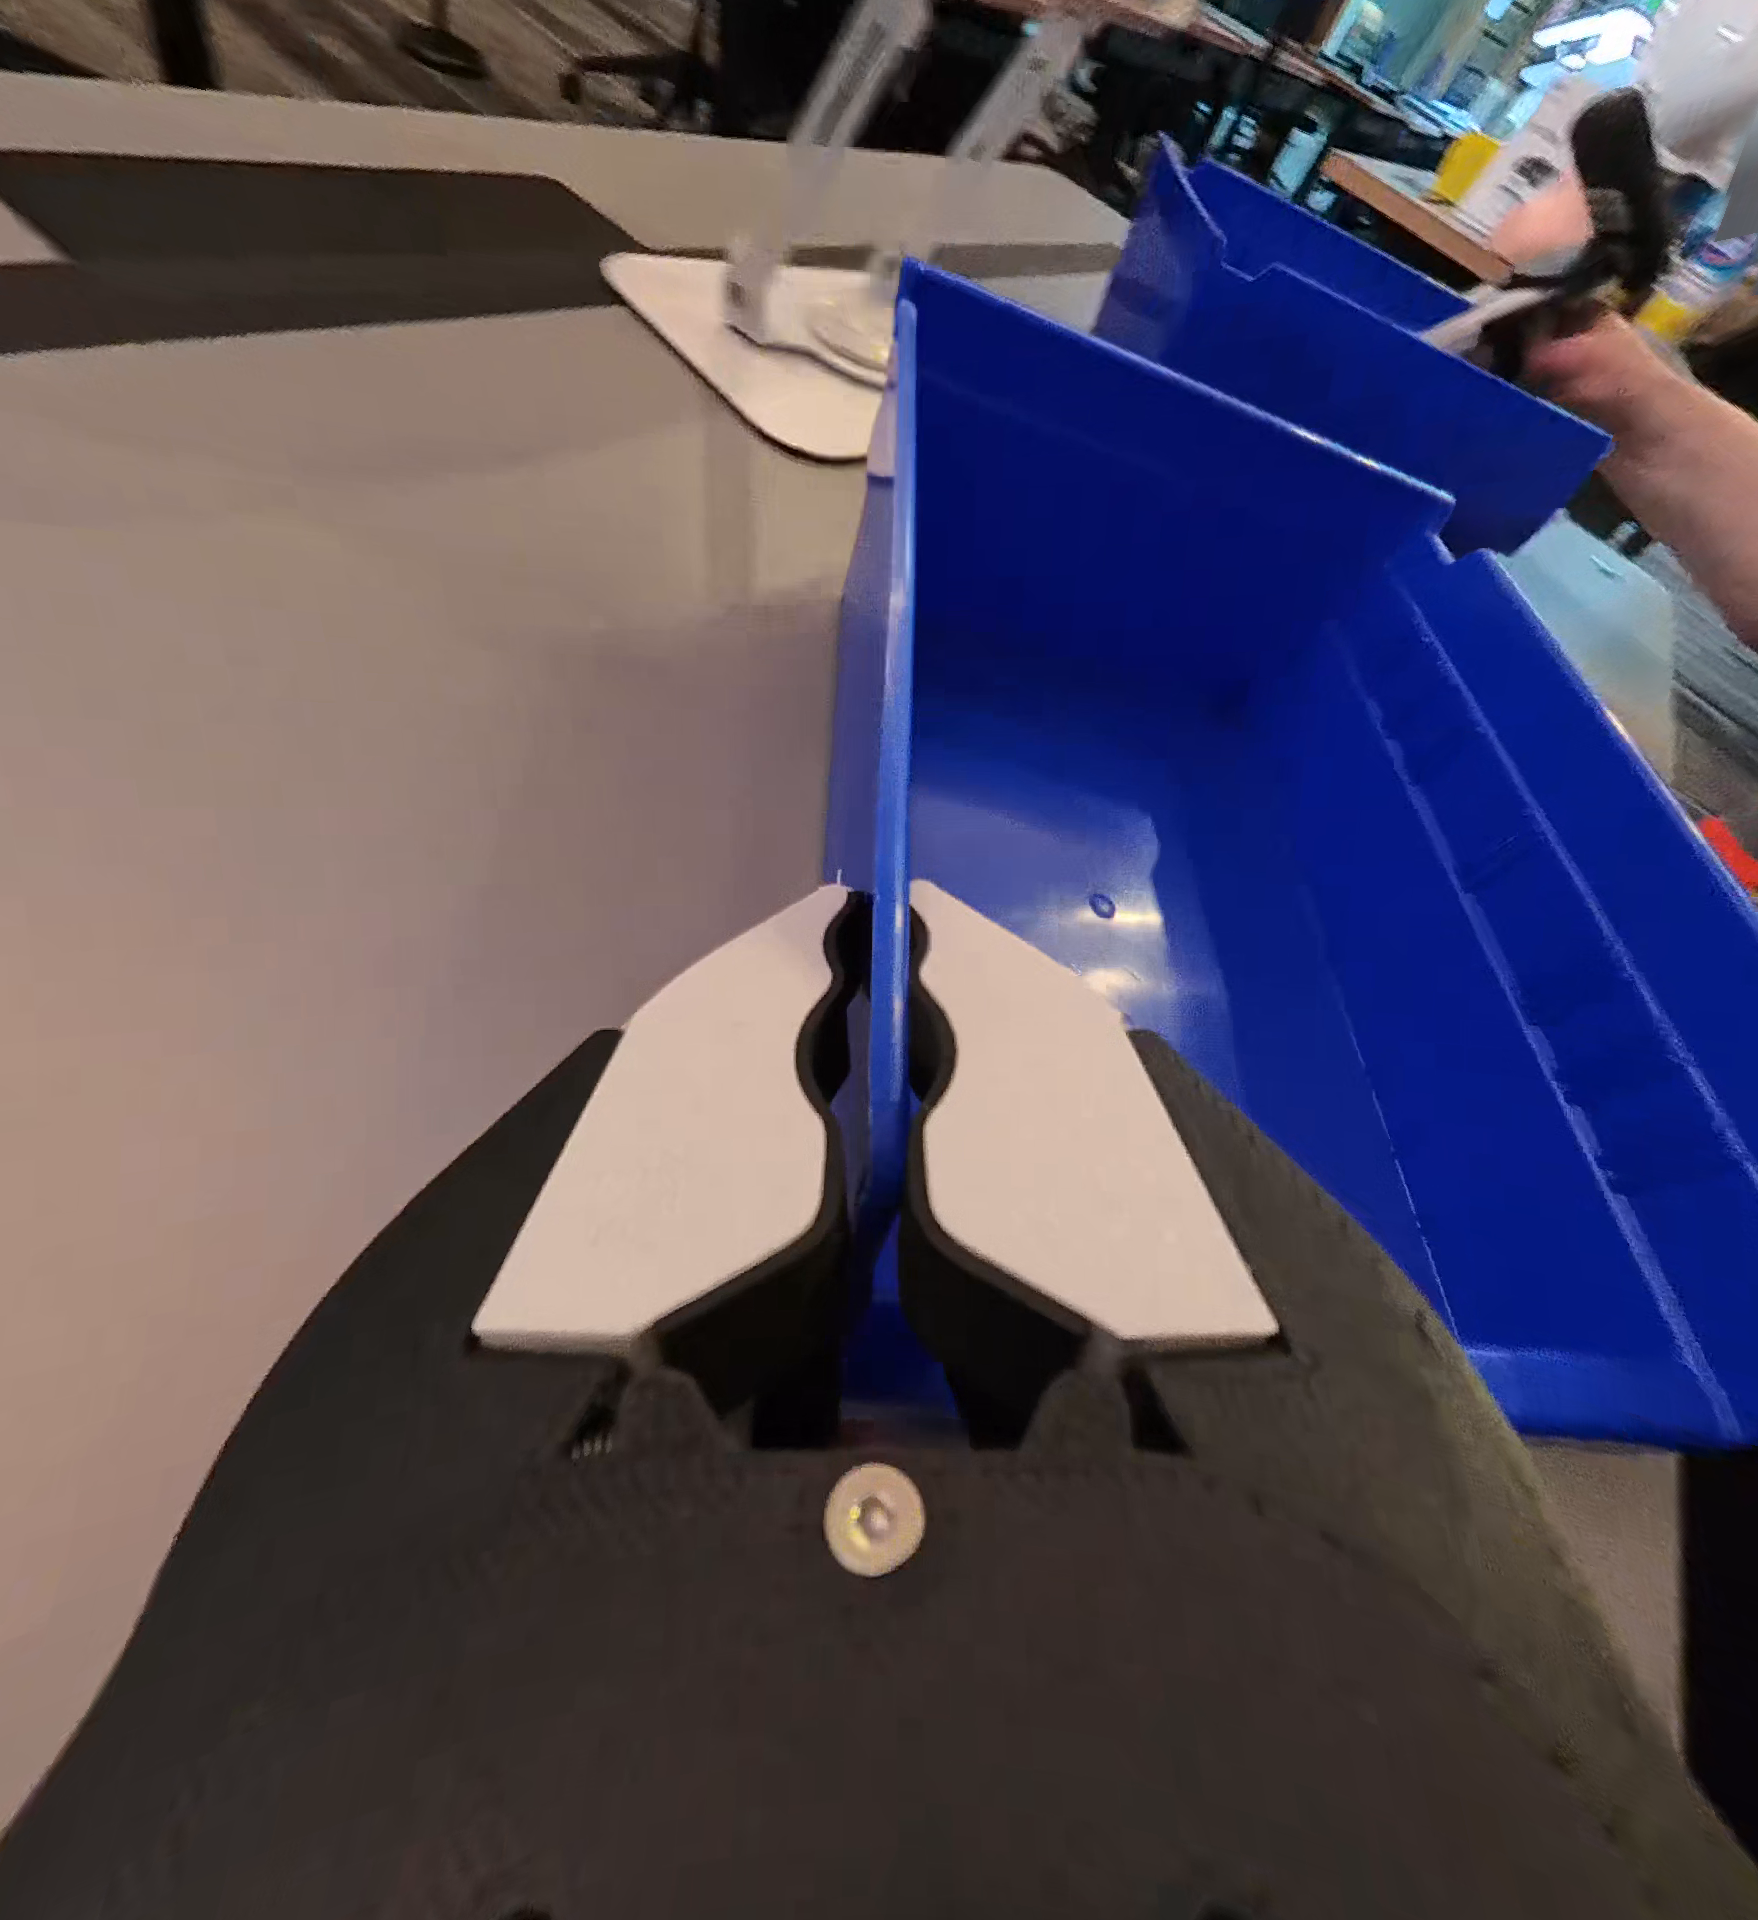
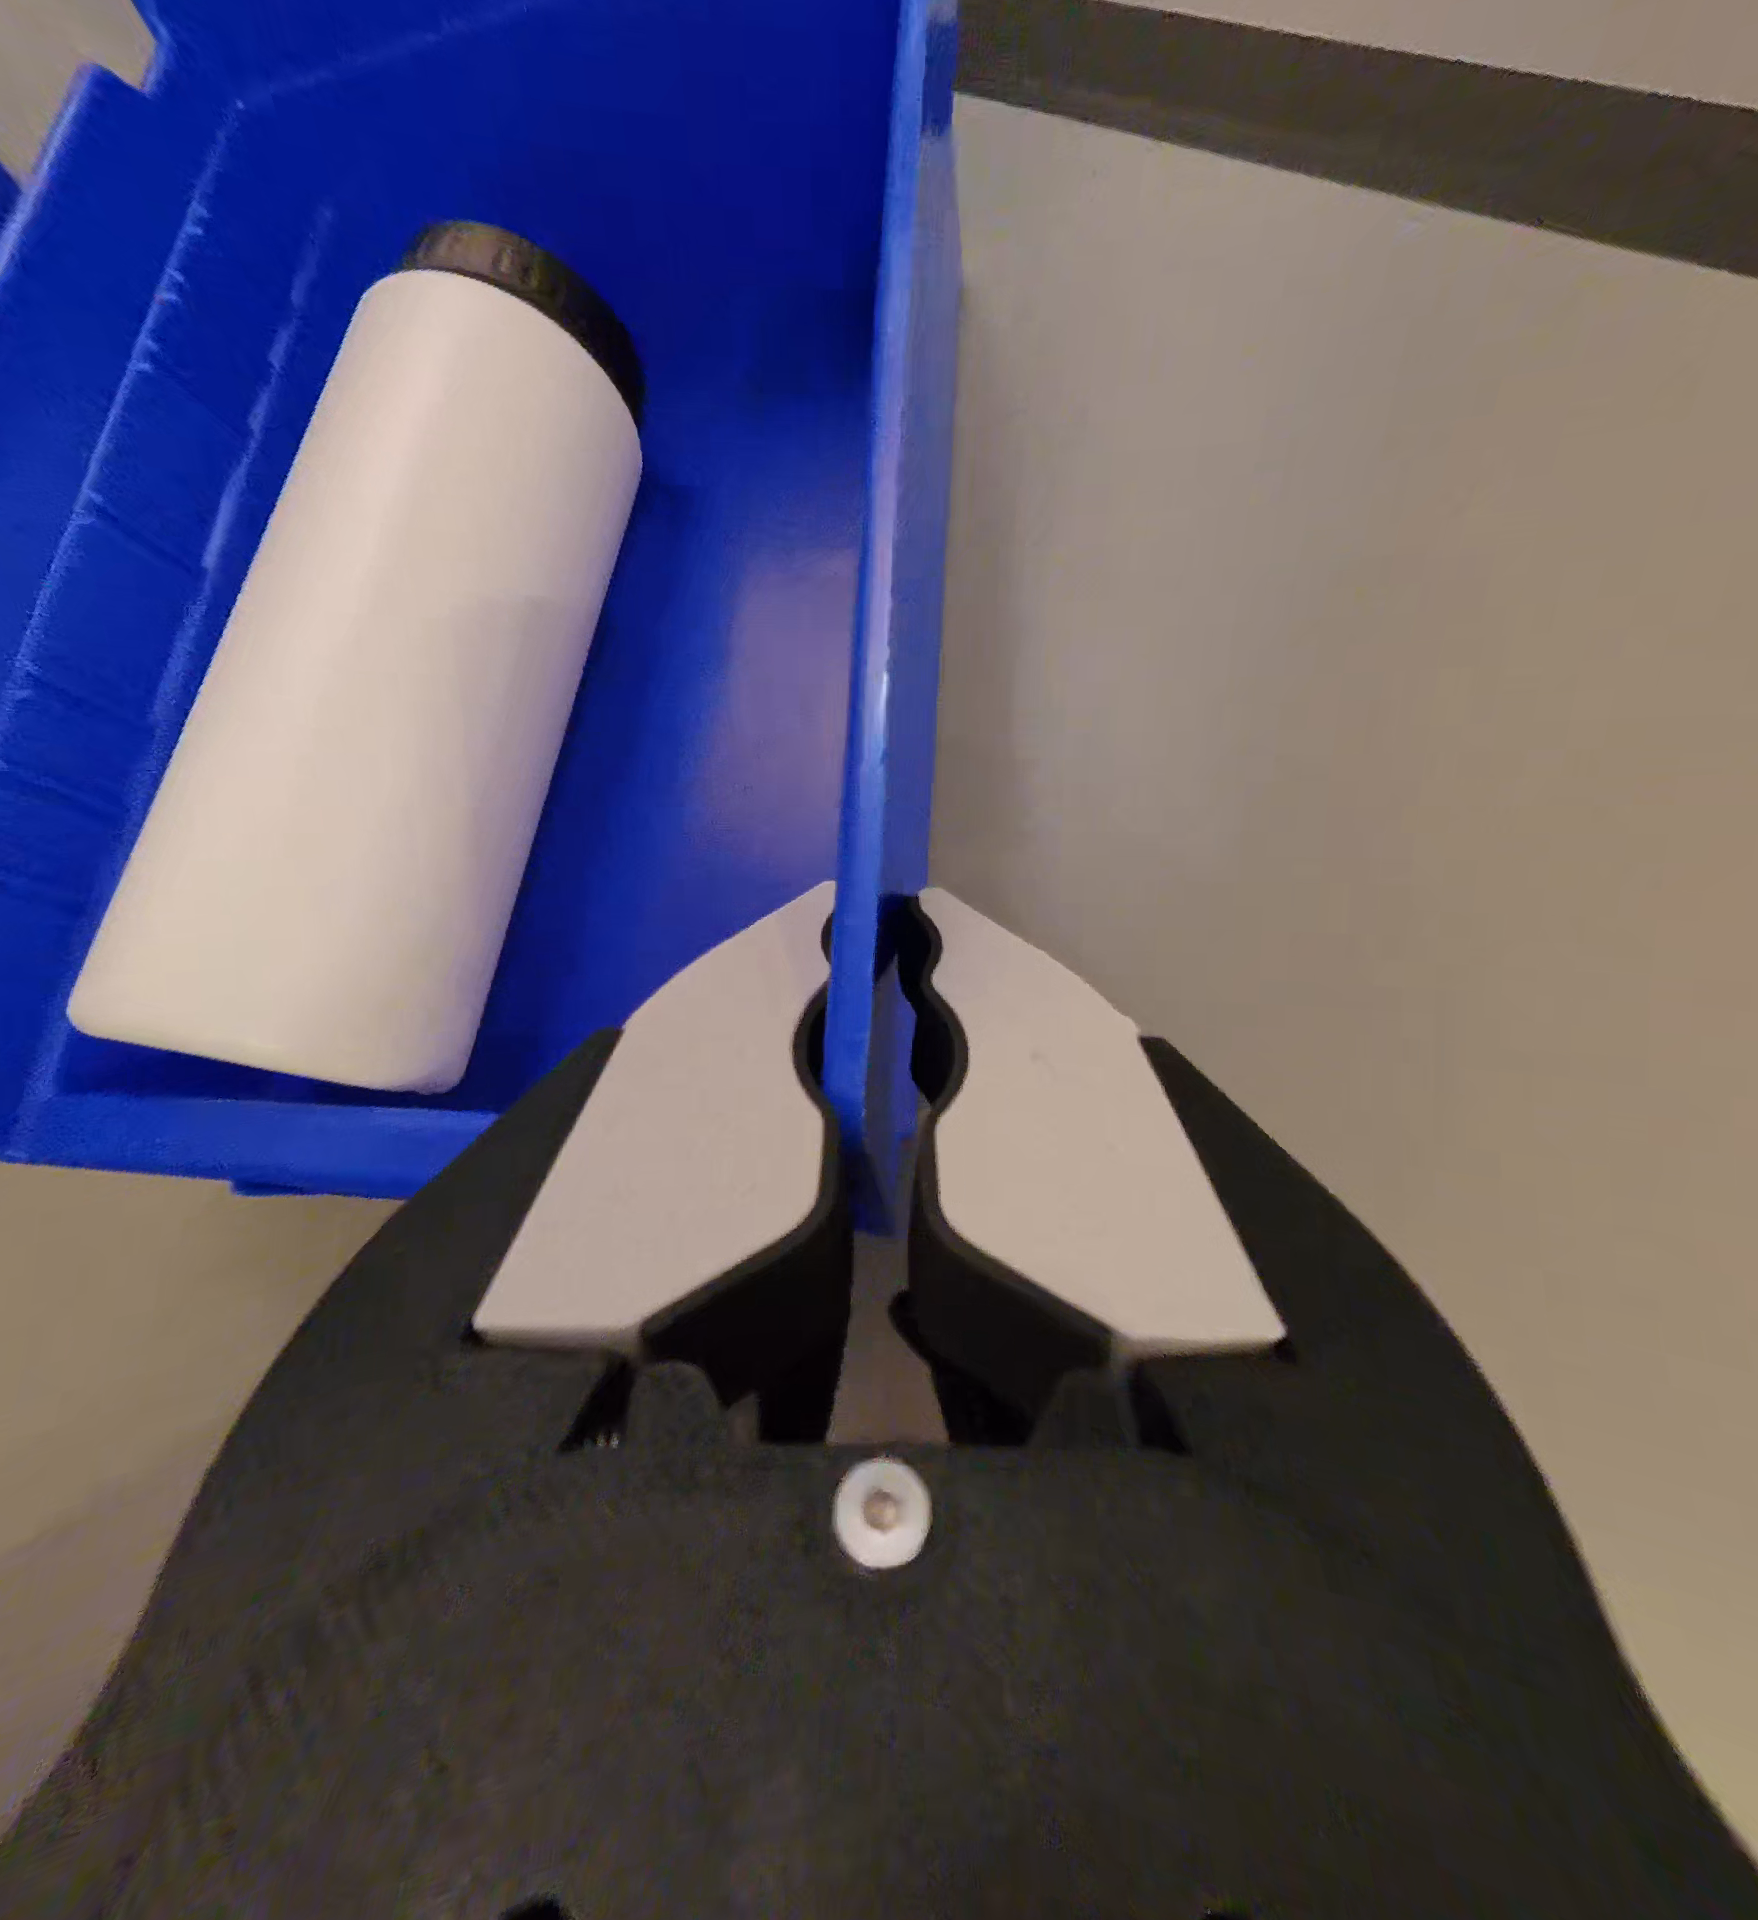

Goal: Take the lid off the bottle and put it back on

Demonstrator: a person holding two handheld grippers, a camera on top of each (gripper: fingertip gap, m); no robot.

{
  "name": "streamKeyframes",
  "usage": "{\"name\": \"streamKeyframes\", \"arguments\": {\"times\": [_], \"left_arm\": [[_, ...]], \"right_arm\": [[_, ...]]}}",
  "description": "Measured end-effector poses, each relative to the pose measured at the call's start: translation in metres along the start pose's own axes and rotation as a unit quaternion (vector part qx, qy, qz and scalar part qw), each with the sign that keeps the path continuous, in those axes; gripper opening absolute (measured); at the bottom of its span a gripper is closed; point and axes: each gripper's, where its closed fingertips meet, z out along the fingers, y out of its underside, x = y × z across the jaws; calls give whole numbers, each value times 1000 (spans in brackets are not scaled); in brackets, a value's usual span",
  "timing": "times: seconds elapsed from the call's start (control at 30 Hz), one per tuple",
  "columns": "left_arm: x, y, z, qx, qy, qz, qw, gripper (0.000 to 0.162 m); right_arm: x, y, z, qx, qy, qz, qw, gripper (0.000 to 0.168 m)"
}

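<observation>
Left gripper (image 1: pixel 880 914) nearest us, clamped on blue bin (image 1: pixel 1114 644) wall | right gripper (image 2: pixel 880 904) pinching another bin (image 2: pixel 750 520) wall | we see white bottle (image 2: pixel 366 665) on its side inside that bin, at 10 o'clock (black lid (image 2: pixel 532 281) on) | grey table (image 2: pixel 1374 727) beneath.

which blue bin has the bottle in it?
The blue bin clamped by the right gripper: a white bottle with black lid lies inside. The bin in the left gripper shows none.
</observation>
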Motion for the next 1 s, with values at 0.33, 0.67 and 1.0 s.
{"name": "streamKeyframes", "arguments": {"times": [0.33,0.67,1.0], "left_arm": [[116,31,30,-73,156,58,983,4],[179,42,58,-110,215,104,965,4],[198,34,92,-111,228,116,960,5]], "right_arm": [[-95,-1,37,7,-152,-59,987,8],[-125,-22,74,-26,-189,-84,978,8],[-183,-75,166,-61,-224,-117,966,8]]}}
